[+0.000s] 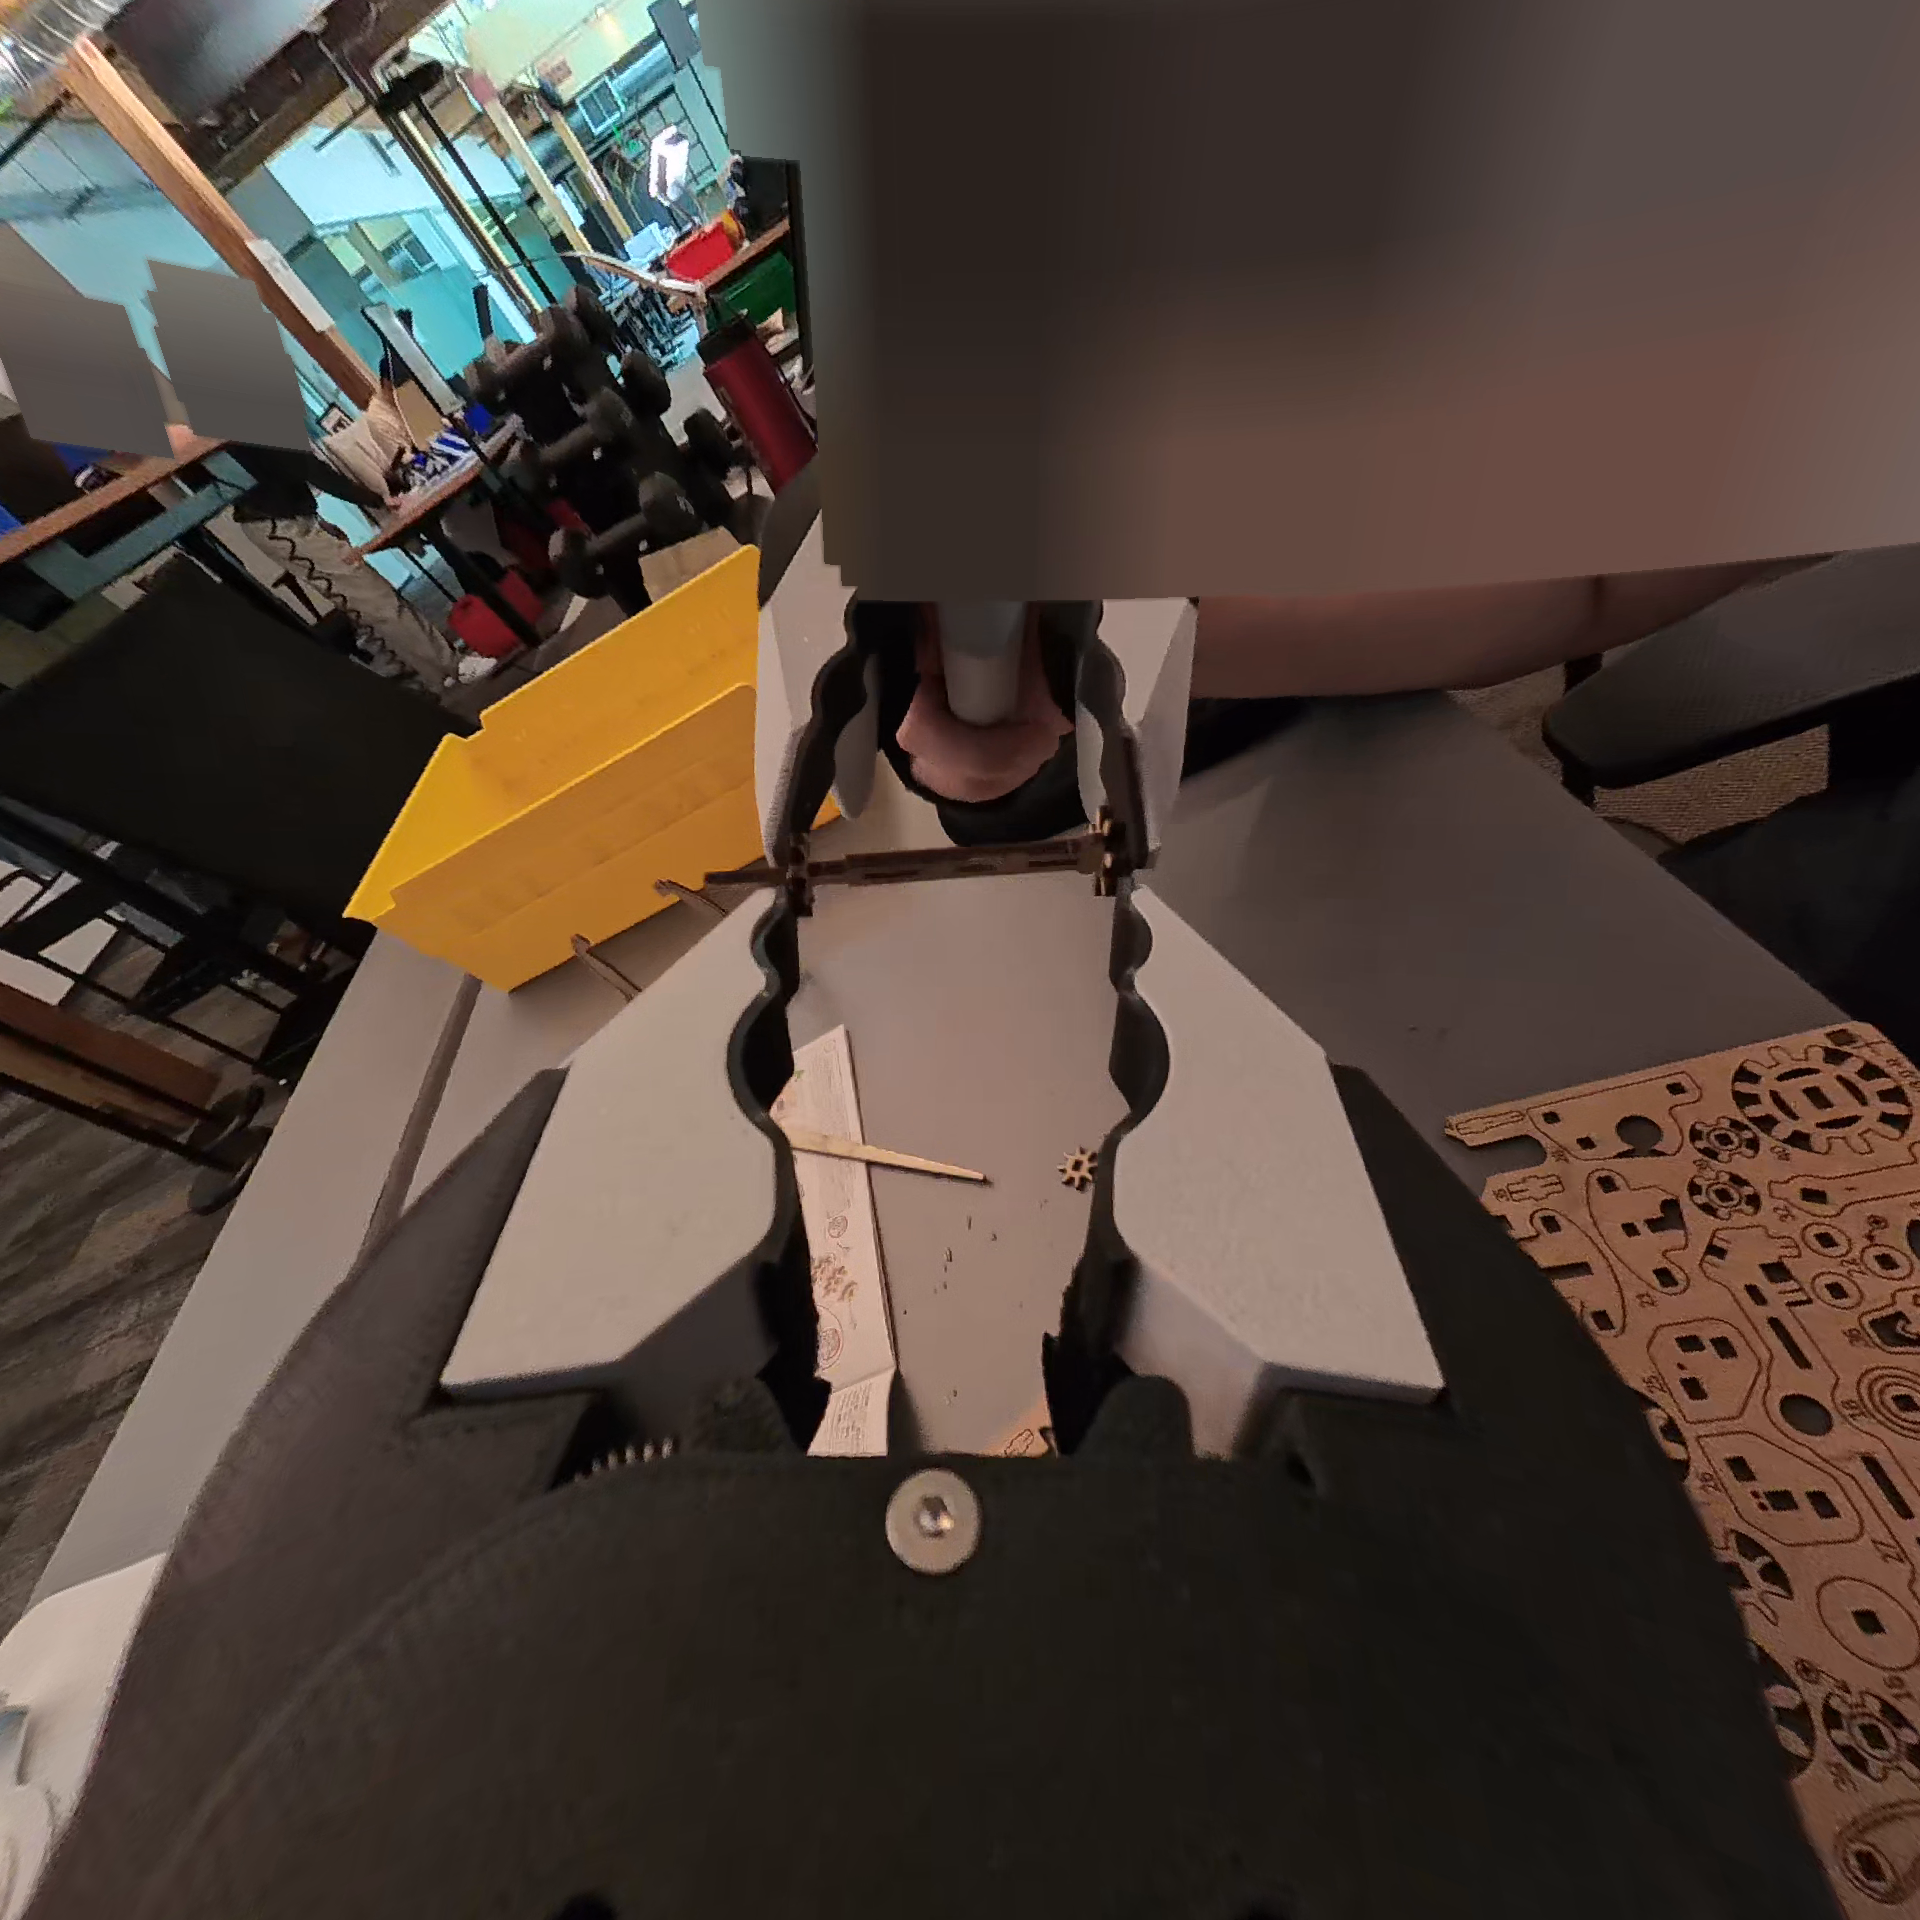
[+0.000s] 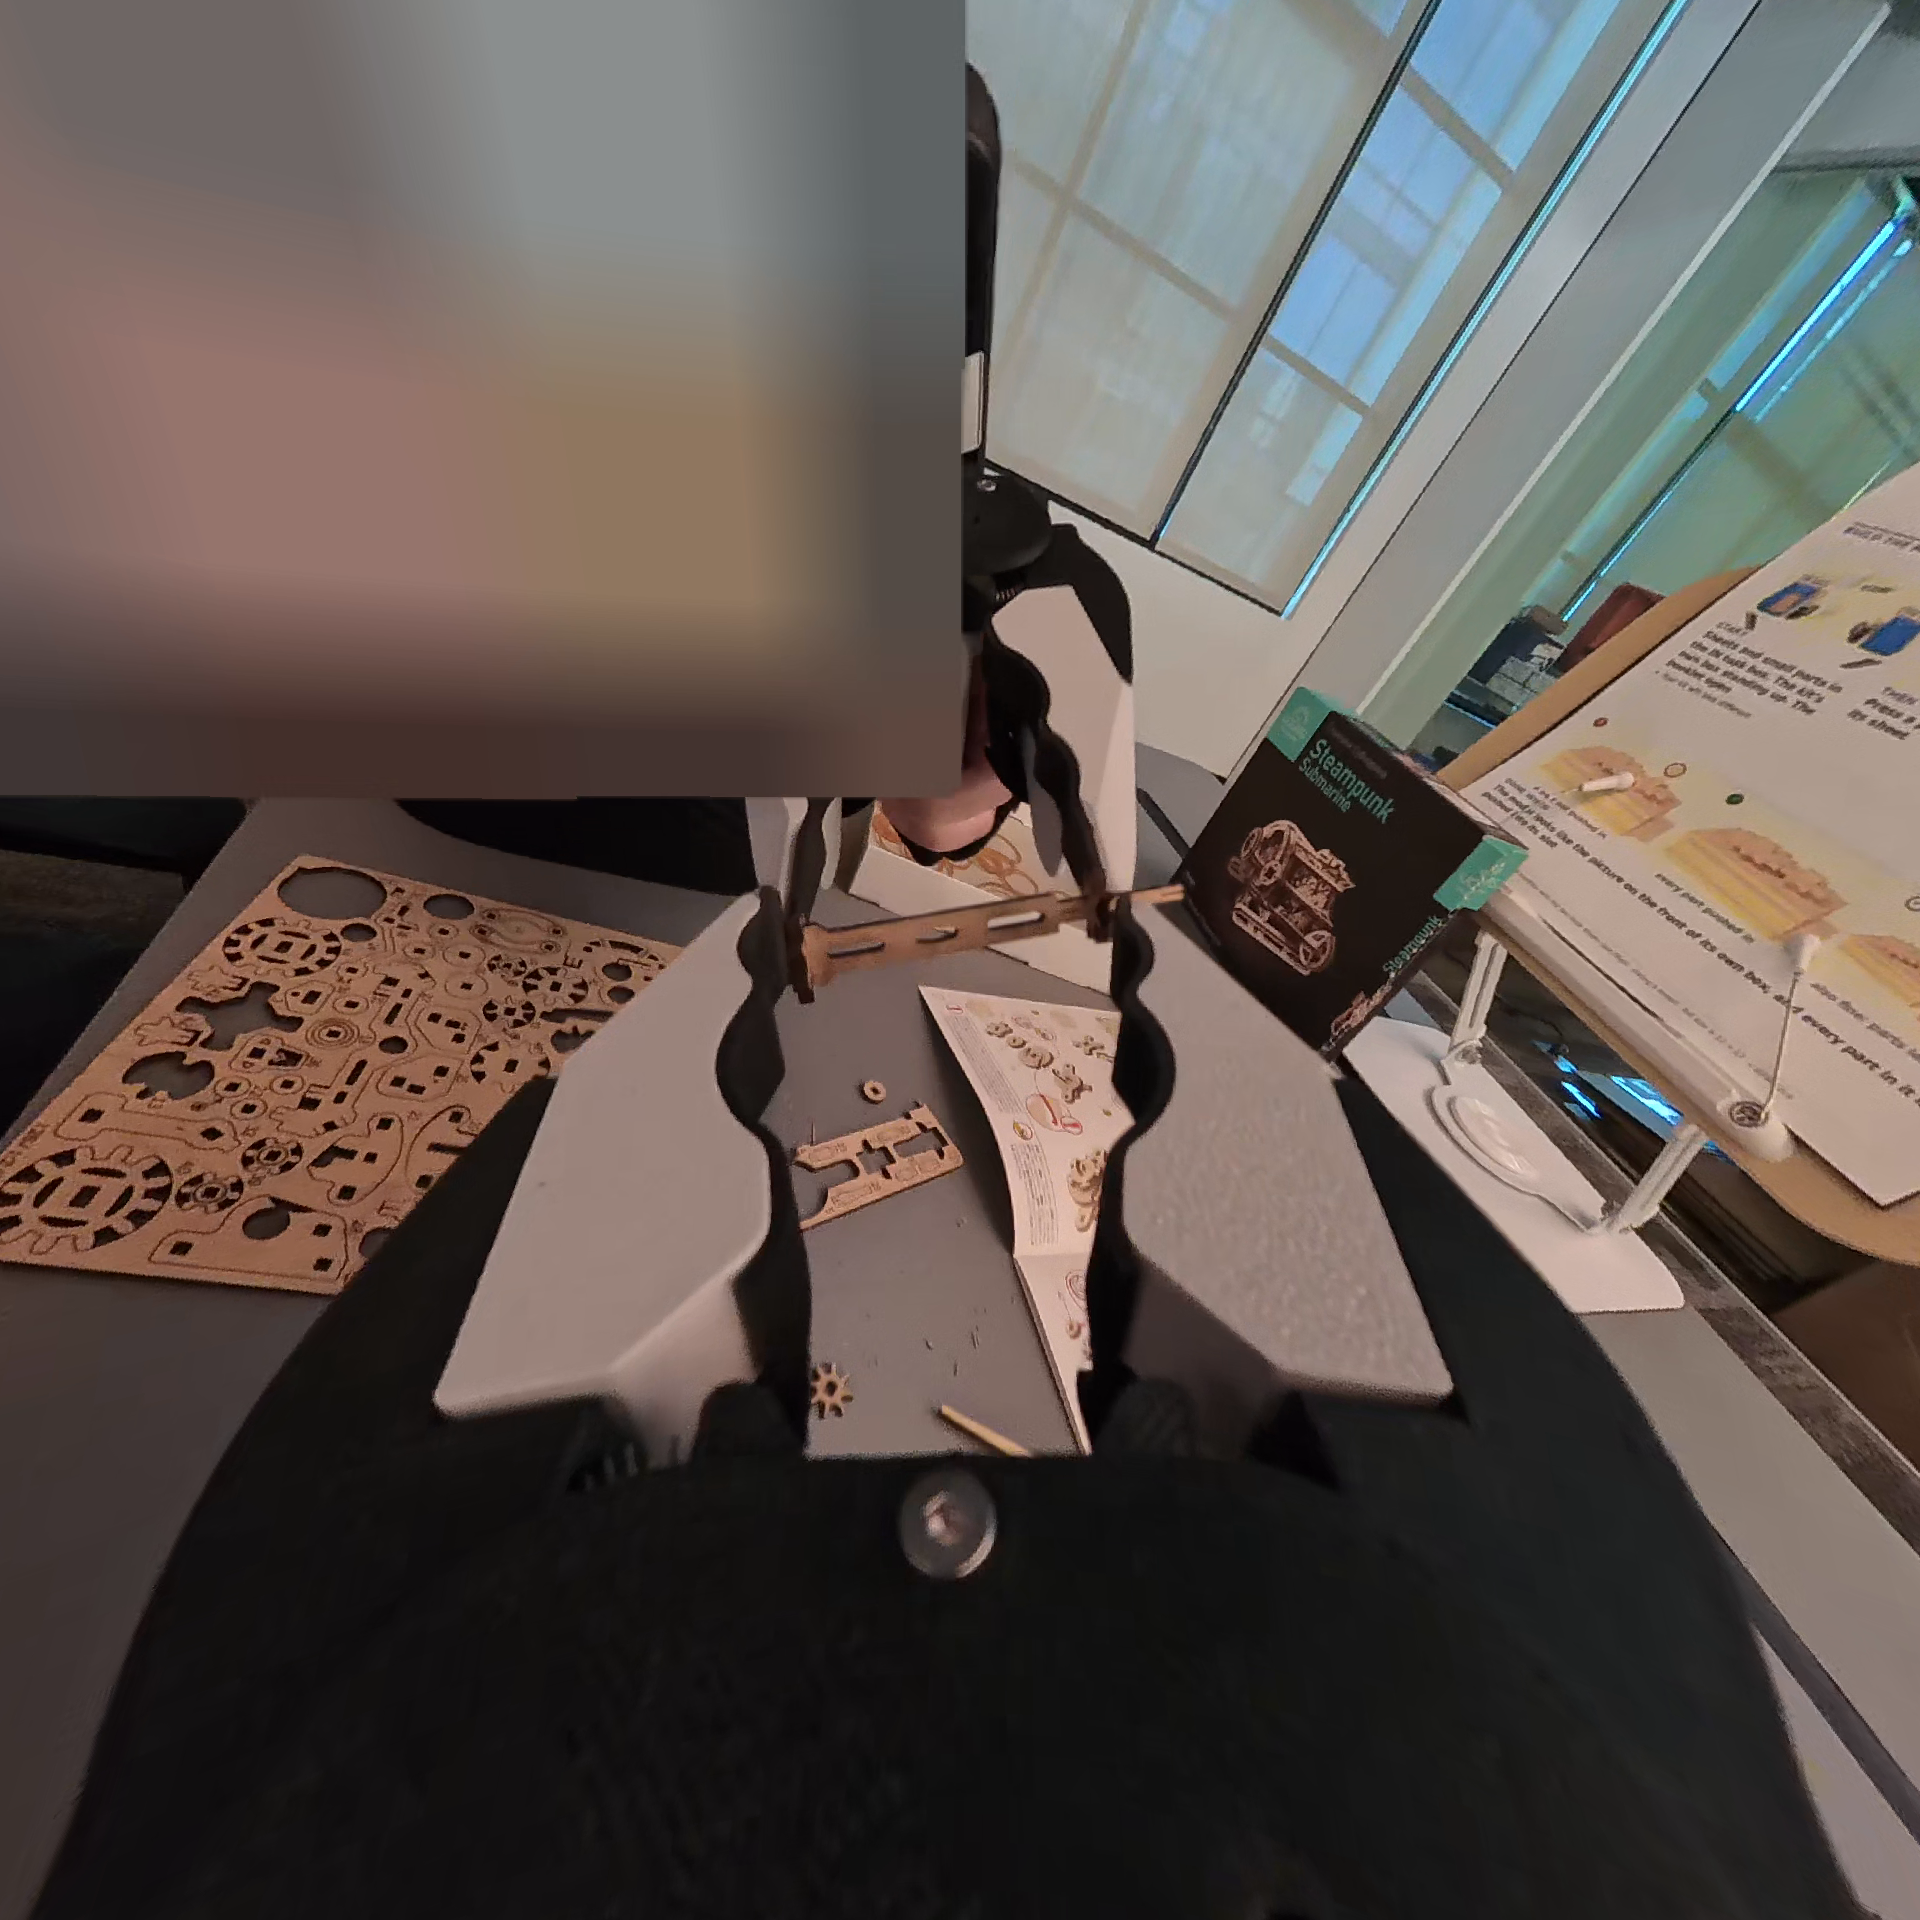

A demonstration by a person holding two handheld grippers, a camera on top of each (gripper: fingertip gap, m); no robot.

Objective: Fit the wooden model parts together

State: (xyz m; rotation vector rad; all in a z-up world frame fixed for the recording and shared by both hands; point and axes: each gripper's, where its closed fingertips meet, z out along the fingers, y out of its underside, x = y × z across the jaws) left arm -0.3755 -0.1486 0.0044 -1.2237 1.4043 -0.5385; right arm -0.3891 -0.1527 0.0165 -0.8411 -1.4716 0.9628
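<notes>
Above the tabletop (image 2: pixel 914 1299), left gripper (image 1: pixel 951 899) and right gripper (image 2: pixel 945 940) both span wide, bracing a slotted wooden strip (image 2: pixel 951 935) endwise. Thin, light, likely snappable; hold near its end tabs.

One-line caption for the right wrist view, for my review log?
Both grippers, right and left, hold a slotted wooden strip above the grey table, punched part sheet alongside.

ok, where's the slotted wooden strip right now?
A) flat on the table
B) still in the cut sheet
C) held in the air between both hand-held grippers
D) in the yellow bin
C: the slotted wooden strip spans across, above the table, between the right hand-held gripper and the left hand-held gripper, whose tips meet it at both ends.
</notes>
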